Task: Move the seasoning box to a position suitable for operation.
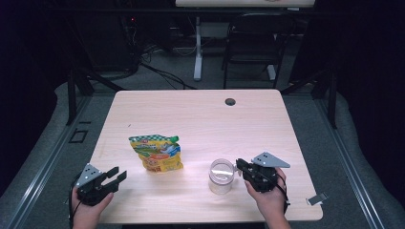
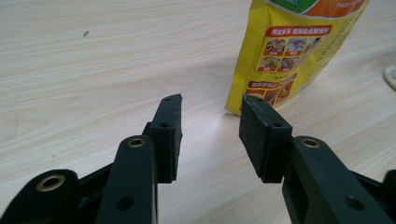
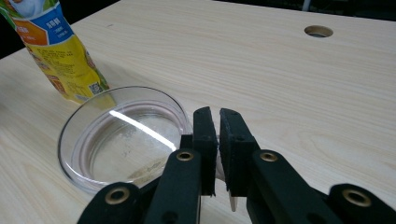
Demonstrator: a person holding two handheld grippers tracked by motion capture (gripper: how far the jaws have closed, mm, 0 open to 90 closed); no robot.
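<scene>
Table (image 1: 200, 109): pale wood, centre of the high view; a round hole (image 1: 230, 101) near its far edge; a small dark speck, unreadable, left of centre.

Pouch (image 1: 156, 152): yellow and green, left of centre in the high view. In the left gripper view it sits at the upper right, top cut off by the frame edge, print too small to read. In the right gripper view it stands at the upper left, also cut off at the top.

Jar (image 1: 221, 175): clear, open-topped, lower centre-right of the high view, apart from the pouch. In the right gripper view its rim fills the lower left, and its near wall is hidden behind the jaws.

Left gripper (image 1: 114, 178): lower left of the high view, held in a hand (image 1: 88, 212) partly cut off by the bottom edge. Jaws parted, nothing between them; bare table shows in the gap, with the pouch just beyond the right-hand jaw.

Right gripper (image 1: 239, 165): lower right of the high view, just right of the jar. Jaws nearly together over the jar's near rim; they appear to pinch the wall, though the contact itself is hidden.

Clip (image 1: 316, 199): small, grey, at the table's lower right corner; detail unclear.
</scene>
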